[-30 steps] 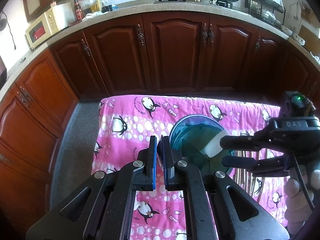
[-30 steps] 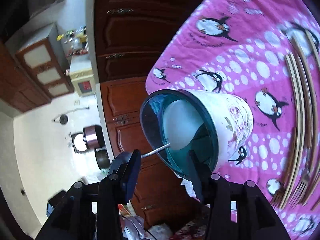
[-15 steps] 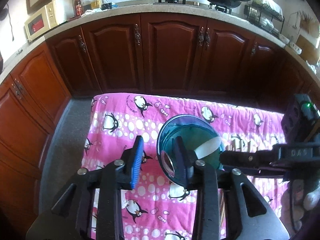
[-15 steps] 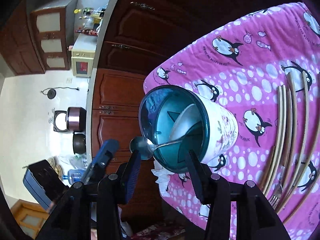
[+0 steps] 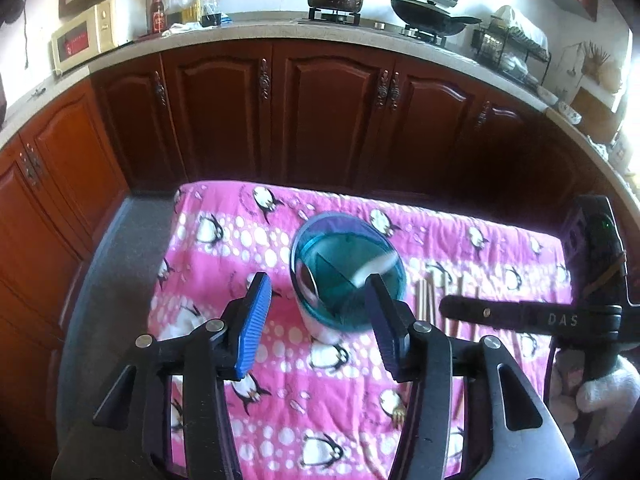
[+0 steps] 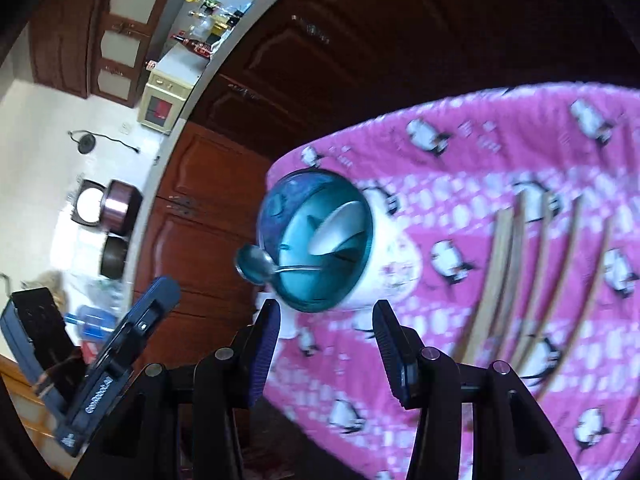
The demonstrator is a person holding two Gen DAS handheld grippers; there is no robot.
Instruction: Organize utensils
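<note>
At the bottom of the frame the left gripper point(image 5: 318, 326) had just been opening, and nothing was between its jaws. The right gripper point(image 6: 326, 342) stood apart and empty too. Past them, mid-frame, the cup point(image 5: 347, 270) held one spoon point(image 6: 256, 264). The chopsticks point(image 6: 520, 280) and fork point(image 5: 396, 414) lay at right, not yet put away.

— What's under my fingers point(image 5: 256, 320)?
— Ribbed blue pads; soft pink cloth point(image 5: 224, 248).
— And the cup point(image 6: 316, 240)?
— Glossy teal inside, a shiny metal spoon point(image 6: 256, 266), wooden chopsticks point(image 6: 500, 280) beside.
</note>
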